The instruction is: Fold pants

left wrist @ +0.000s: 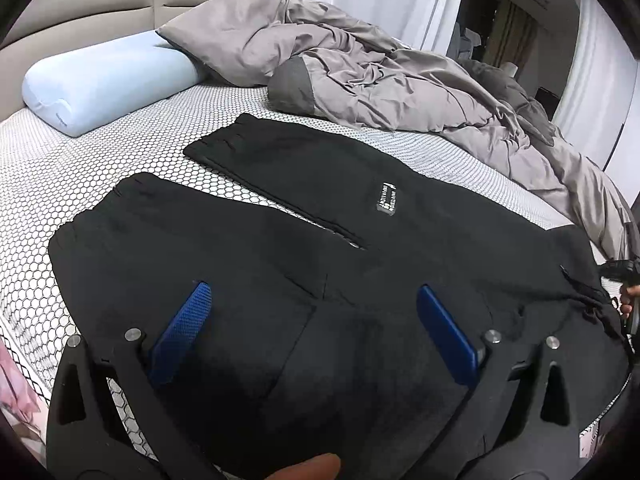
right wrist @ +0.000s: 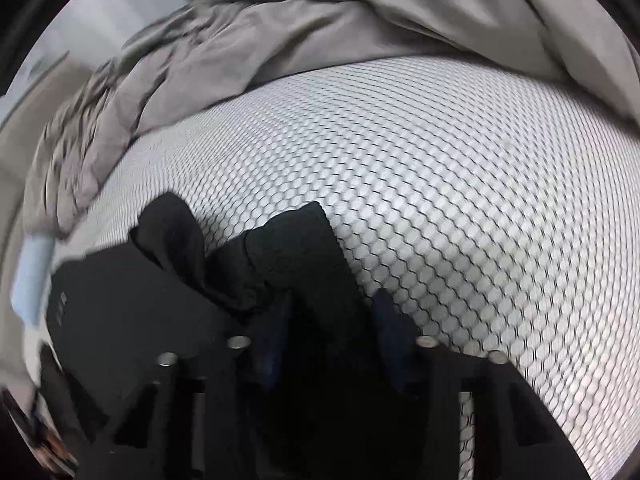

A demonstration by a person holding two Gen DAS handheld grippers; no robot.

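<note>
Open mattress (left wrist: 132, 160) strip between the two pants (left wrist: 280, 248) legs and left toward the blue pillow (left wrist: 104, 80), passable. Rumpled grey duvet (left wrist: 380, 76) heaped along the far and right side blocks there. In right wrist view, bare mattress ahead-right of the bunched pants, duvet beyond.

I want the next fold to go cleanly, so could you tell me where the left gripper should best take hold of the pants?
Probably the near leg's cuff, approached from the pillow side. The pants lie flat with both legs apart, and that hem is a free edge. The left gripper hovers open above them.
</note>
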